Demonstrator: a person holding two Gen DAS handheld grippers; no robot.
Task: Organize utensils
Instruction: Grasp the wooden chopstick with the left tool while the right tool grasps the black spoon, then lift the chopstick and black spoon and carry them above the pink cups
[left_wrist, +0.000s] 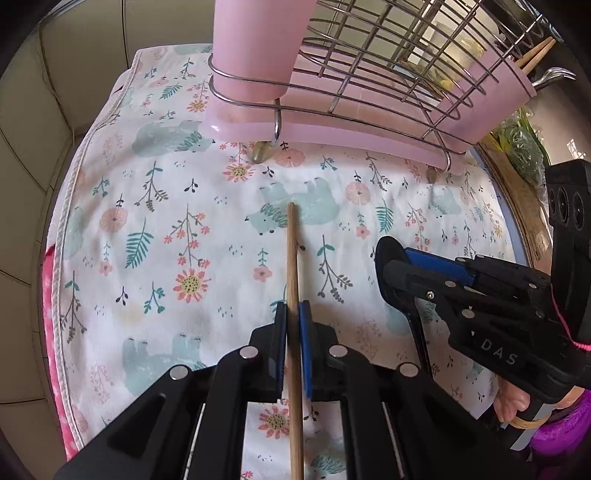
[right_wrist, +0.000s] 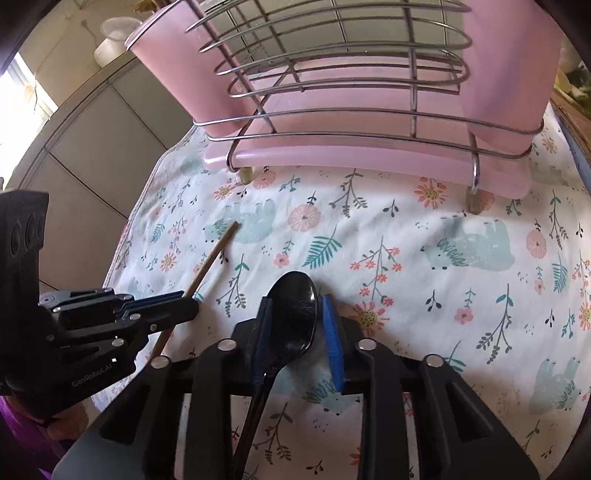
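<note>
Left gripper (left_wrist: 293, 350): clamping the chopstick (left_wrist: 293, 266), which is pointing far toward the pink rack (left_wrist: 332, 129).
Right gripper (right_wrist: 295, 332): closing around the black spoon (right_wrist: 295, 310), bowl pointing far; contact on the right pad is unclear.
Cloth (left_wrist: 166, 221): lying under both.
Hidden: near ends of the handles are cut off.

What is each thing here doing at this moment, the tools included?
Left gripper: shut on the chopstick.
Chopstick: held, tip towards the rack.
Right gripper: around the black spoon; grip unclear.
Black spoon: bowl between the pads.
Rack: upright on the floral cloth.
</note>
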